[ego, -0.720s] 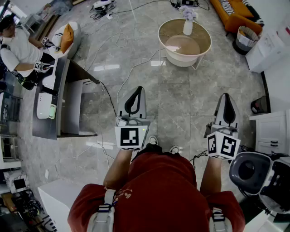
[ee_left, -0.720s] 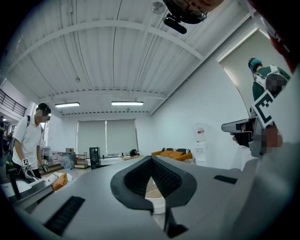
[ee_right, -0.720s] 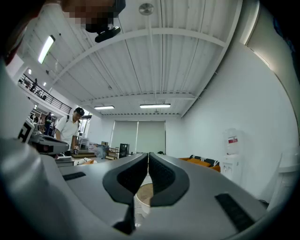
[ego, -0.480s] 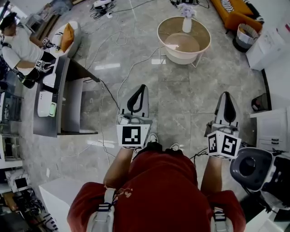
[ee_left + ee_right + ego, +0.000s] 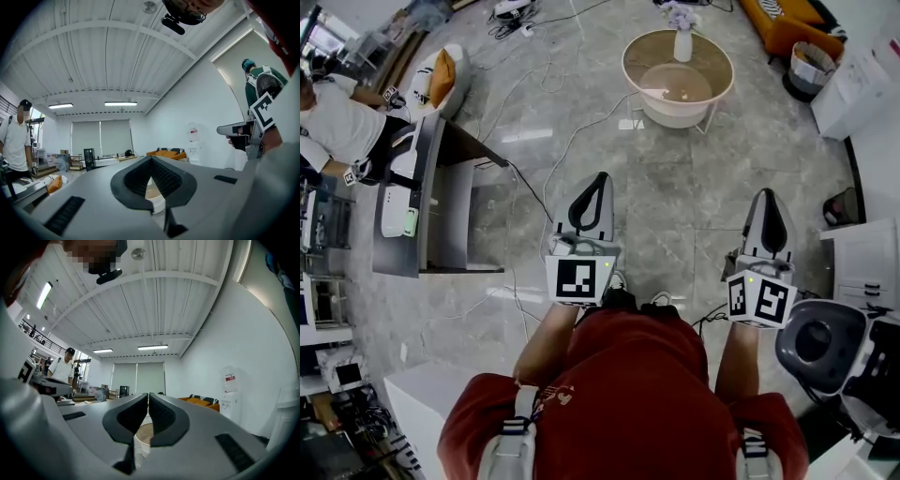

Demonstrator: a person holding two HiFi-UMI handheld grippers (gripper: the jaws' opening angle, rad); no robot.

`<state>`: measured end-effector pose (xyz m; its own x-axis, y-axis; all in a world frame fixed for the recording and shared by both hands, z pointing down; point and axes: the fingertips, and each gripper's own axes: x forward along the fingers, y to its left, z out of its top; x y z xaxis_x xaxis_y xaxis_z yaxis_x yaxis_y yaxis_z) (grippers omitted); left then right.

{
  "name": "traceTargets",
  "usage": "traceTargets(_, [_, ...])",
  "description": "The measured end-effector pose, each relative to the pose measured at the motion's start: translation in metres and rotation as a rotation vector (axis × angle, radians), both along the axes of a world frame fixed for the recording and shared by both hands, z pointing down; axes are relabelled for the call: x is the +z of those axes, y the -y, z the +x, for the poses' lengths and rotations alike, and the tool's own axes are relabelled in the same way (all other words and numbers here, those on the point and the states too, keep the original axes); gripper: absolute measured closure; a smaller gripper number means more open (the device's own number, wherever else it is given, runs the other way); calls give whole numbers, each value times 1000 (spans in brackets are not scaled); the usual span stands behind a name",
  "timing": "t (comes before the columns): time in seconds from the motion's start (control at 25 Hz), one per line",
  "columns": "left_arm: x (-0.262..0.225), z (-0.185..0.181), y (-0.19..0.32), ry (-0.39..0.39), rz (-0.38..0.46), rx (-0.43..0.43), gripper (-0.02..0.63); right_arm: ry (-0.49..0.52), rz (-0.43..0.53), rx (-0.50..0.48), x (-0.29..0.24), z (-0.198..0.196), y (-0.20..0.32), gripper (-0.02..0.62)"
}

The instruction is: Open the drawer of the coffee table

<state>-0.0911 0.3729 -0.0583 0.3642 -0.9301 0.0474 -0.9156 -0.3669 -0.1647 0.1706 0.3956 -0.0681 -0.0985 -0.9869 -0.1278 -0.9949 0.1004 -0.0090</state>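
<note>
The round coffee table (image 5: pixel 630 82) has a tan top and a white body and stands far ahead on the grey marble floor. A white vase (image 5: pixel 682 43) of flowers is on it. I cannot make out its drawer from here. My left gripper (image 5: pixel 597 180) and right gripper (image 5: pixel 767 195) are held level side by side, well short of the table, both shut with nothing between the tips. In the left gripper view the left gripper (image 5: pixel 151 159) frames a slice of the table (image 5: pixel 152 197) through its jaws. The right gripper (image 5: pixel 148 394) does the same with the table (image 5: pixel 143 439).
A grey desk (image 5: pixel 403 220) stands at the left with a person (image 5: pixel 337 122) at it, and a white chair with an orange cushion (image 5: pixel 437 79) beside it. Cables (image 5: pixel 572 141) trail across the floor. An orange sofa (image 5: pixel 787 23), a basket (image 5: pixel 811 70) and white cabinets (image 5: pixel 862 272) line the right side.
Both grippers stay shut and side by side, and the left one has drifted slightly right and up in the head view. The person at the desk has shifted toward the left edge.
</note>
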Motion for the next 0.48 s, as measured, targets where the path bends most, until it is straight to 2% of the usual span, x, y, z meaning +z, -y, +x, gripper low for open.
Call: traceTargets(0.48, [11, 52, 2, -15, -2, 3, 592, 52, -9, -28, 19, 39, 7, 572])
